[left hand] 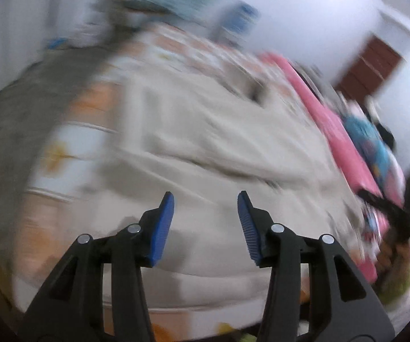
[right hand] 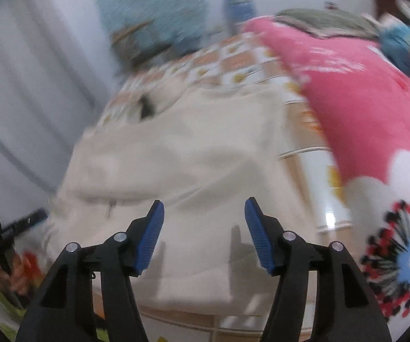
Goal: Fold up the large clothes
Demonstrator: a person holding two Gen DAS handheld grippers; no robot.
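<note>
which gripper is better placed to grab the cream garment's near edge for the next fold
Right, probably. The right gripper is open over the cream garment, whose folded near edge lies straight just below its fingertips. The left gripper, also open and empty, faces rumpled cloth, and blur hides the edge there.

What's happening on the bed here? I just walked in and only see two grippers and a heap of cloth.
A person is folding a large cream garment spread on a bed with a checked orange-and-white sheet. The left gripper and the right gripper both hover over the cloth with jaws apart and nothing between them. A pink flowered blanket lies alongside. The pictures are blurred, so finer detail is unclear.
</note>
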